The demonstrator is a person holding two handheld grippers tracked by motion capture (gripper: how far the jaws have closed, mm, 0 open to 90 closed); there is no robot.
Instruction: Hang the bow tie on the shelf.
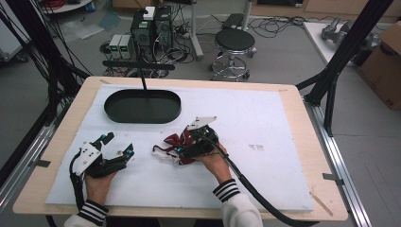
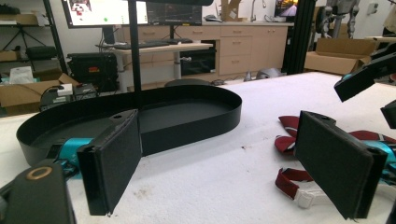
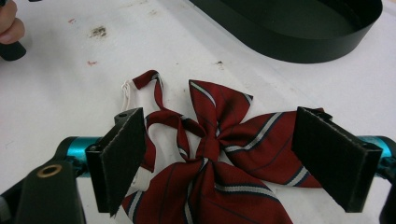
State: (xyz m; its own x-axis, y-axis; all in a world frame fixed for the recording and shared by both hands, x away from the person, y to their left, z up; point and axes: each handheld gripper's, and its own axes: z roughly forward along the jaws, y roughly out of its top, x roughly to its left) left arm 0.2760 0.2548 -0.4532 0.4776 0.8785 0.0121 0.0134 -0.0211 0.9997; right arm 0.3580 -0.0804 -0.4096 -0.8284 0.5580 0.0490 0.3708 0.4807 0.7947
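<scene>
A dark red bow tie with pale stripes and a thin strap lies on the white mat, in front of the black oval tray. My right gripper hovers low over it, open. In the right gripper view its two pads stand either side of the bow tie without pressing it, and the right gripper is centred on the knot. My left gripper rests open to the left with nothing in it. The left gripper view has the left gripper facing the tray and the bow tie.
The white mat covers most of the wooden table. A black stand post rises just behind the tray. Black frame struts flank the table at right and left. The tray wall lies just beyond the bow tie.
</scene>
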